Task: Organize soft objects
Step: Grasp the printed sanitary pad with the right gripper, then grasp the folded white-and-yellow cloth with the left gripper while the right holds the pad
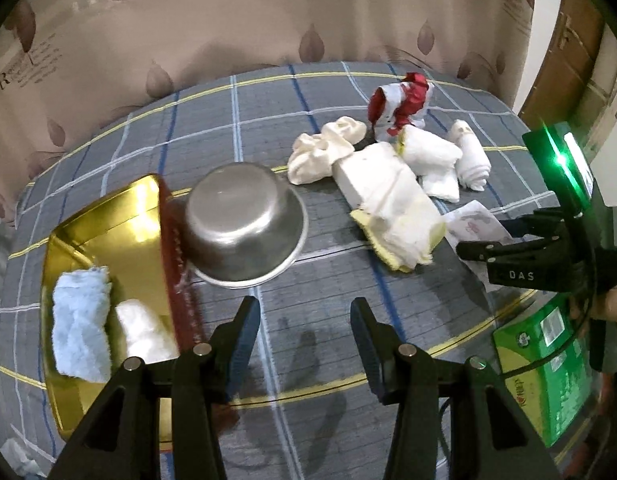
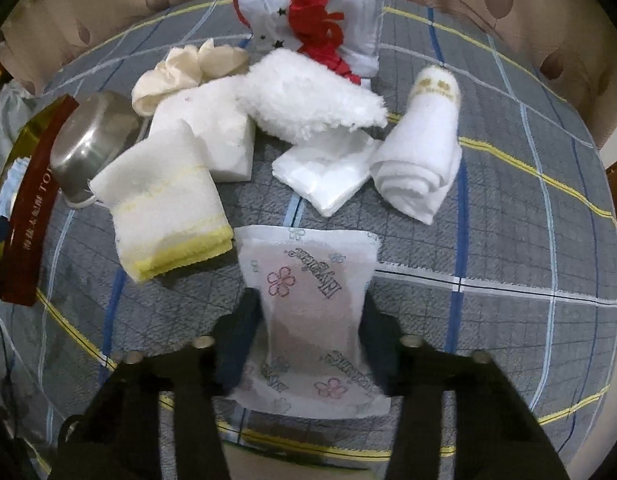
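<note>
Right gripper (image 2: 308,336) clenched on printed packet (image 2: 312,300); only left wrist view: released left gripper (image 1: 304,320), gold tray (image 1: 108,216).

Quick count for you: one gold tray (image 1: 108,216) with two soft things in it, a blue cloth (image 1: 81,320) and a white roll (image 1: 142,330). One steel bowl (image 1: 240,220), upside down. You've got one yellow-edged towel (image 2: 164,212), one fluffy white cloth (image 2: 308,96), one rolled white towel (image 2: 420,152), one cream cloth (image 2: 180,68), one flower-print packet (image 2: 316,308), one red-and-white pouch (image 2: 328,28) and one green box (image 1: 544,364).
</note>
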`<action>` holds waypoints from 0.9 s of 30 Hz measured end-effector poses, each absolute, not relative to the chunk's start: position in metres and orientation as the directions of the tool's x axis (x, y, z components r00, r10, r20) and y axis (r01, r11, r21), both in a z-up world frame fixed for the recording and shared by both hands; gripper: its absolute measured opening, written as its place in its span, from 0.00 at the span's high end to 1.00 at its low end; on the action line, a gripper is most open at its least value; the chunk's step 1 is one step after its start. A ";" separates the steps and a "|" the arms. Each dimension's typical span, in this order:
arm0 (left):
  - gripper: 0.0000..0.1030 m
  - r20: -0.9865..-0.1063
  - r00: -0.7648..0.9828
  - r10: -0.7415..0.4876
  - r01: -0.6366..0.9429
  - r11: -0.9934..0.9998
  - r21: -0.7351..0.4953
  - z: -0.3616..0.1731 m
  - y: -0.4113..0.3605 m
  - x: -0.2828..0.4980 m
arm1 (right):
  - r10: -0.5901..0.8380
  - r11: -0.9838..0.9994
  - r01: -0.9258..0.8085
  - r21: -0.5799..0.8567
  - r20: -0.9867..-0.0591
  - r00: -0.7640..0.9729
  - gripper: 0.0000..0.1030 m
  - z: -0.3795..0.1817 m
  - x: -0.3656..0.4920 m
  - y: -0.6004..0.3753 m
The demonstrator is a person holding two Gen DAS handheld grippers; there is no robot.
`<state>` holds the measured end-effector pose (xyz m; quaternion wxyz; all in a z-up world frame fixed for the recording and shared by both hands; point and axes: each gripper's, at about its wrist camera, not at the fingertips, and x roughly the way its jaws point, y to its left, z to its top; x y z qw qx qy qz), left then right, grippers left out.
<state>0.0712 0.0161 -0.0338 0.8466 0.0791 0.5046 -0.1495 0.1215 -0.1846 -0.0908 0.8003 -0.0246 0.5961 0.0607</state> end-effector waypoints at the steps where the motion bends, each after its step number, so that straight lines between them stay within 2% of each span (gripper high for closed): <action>1: 0.53 -0.877 0.445 -0.179 0.335 0.942 -0.022 -0.034 0.014 0.072 | 0.074 0.993 -0.112 0.043 -0.954 0.291 0.68 -0.090 0.119 -0.186; 4: 0.53 -0.875 0.447 -0.186 0.338 0.941 -0.027 -0.035 0.009 0.073 | 0.050 0.998 -0.059 0.032 -0.940 0.337 0.73 -0.085 0.112 -0.197; 11: 0.53 -0.875 0.430 -0.224 0.353 0.933 -0.065 -0.041 -0.001 0.077 | -0.006 0.999 0.034 0.009 -0.902 0.431 0.76 -0.065 0.093 -0.216; 16: 0.53 -0.866 0.416 -0.276 0.379 0.919 -0.111 -0.043 -0.014 0.083 | 0.021 0.994 0.082 0.070 -0.874 0.485 0.76 -0.056 0.082 -0.219; 19: 0.53 -0.859 0.397 -0.324 0.412 0.899 -0.148 -0.043 -0.025 0.089 | 0.046 0.991 0.088 0.100 -0.875 0.482 0.76 -0.061 0.081 -0.217; 27: 0.52 -0.858 0.368 -0.358 0.407 0.892 -0.198 -0.050 -0.041 0.117 | 0.090 0.987 0.079 0.140 -0.887 0.452 0.76 -0.076 0.081 -0.215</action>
